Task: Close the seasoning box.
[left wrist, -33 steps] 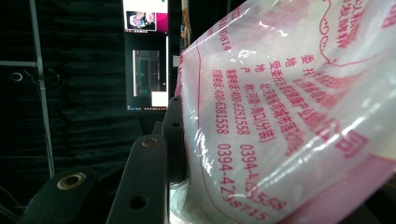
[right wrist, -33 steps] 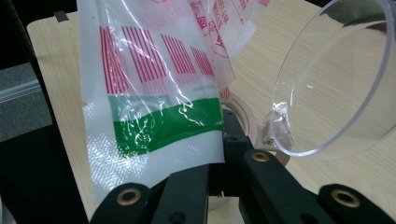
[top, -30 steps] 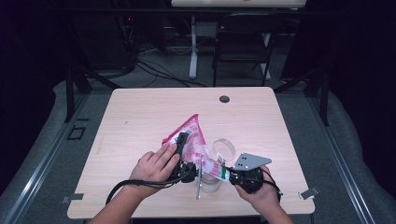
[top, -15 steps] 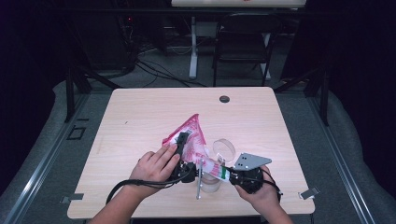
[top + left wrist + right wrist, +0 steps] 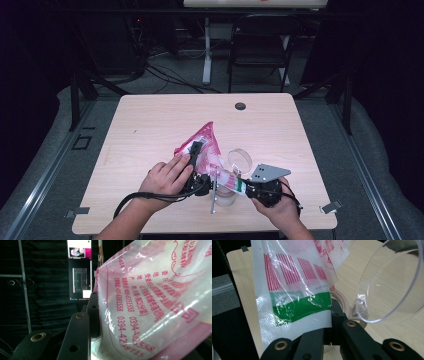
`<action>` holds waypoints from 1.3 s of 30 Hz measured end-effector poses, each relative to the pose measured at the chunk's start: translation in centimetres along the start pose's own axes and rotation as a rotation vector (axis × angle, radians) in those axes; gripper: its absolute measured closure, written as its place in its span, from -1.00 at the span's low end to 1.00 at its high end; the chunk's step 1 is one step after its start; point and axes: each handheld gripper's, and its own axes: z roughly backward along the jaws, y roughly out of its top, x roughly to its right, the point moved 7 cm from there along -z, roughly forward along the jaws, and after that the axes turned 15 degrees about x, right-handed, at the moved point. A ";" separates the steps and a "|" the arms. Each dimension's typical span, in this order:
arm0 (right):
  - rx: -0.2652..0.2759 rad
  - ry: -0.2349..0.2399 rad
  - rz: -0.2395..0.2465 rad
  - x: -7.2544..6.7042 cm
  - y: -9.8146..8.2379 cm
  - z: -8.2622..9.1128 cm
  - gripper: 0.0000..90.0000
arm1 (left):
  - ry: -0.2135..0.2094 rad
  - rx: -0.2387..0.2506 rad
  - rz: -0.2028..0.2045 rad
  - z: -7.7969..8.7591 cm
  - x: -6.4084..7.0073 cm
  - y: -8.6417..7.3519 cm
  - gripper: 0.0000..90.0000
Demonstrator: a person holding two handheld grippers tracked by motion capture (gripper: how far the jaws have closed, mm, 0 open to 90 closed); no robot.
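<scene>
A pink-and-white printed plastic bag [image 5: 206, 144] rises in a peak above the table's front middle. My left gripper [image 5: 198, 151] is shut on its body; in the left gripper view one black finger [image 5: 93, 312] presses the bag [image 5: 150, 297], and the other is hidden behind the film. My right gripper [image 5: 242, 186] is shut on the bag's lower end, and in the right gripper view the green-striped edge [image 5: 299, 307] is pinched where its jaws meet [image 5: 329, 326]. A clear round container [image 5: 240, 159] [image 5: 392, 285] lies on its side just beyond the right gripper.
A second clear cup [image 5: 226, 198] and a thin metal rod [image 5: 213, 195] sit between the two hands near the front edge. The wooden table [image 5: 150, 125] has a black grommet [image 5: 240, 106] at the back. A chair [image 5: 260, 40] and cables lie beyond it.
</scene>
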 end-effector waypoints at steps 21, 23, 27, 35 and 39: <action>-0.002 -0.005 -0.003 0.2 -0.1 0.0 1.00 | -0.008 -0.014 -0.001 0.1 0.0 0.2 0.50; -0.002 -0.003 -0.003 0.2 -0.1 0.0 1.00 | -0.007 -0.013 -0.001 0.1 0.0 0.3 0.50; -0.004 -0.006 -0.005 0.3 -0.2 0.1 1.00 | -0.012 -0.022 0.005 0.1 0.0 0.3 0.50; -0.004 -0.008 -0.006 0.3 -0.2 0.1 1.00 | -0.001 -0.007 0.001 0.0 -0.1 0.5 0.50; -0.009 -0.008 -0.007 0.4 -0.3 0.1 1.00 | 0.000 -0.004 0.002 0.0 -0.1 0.6 0.50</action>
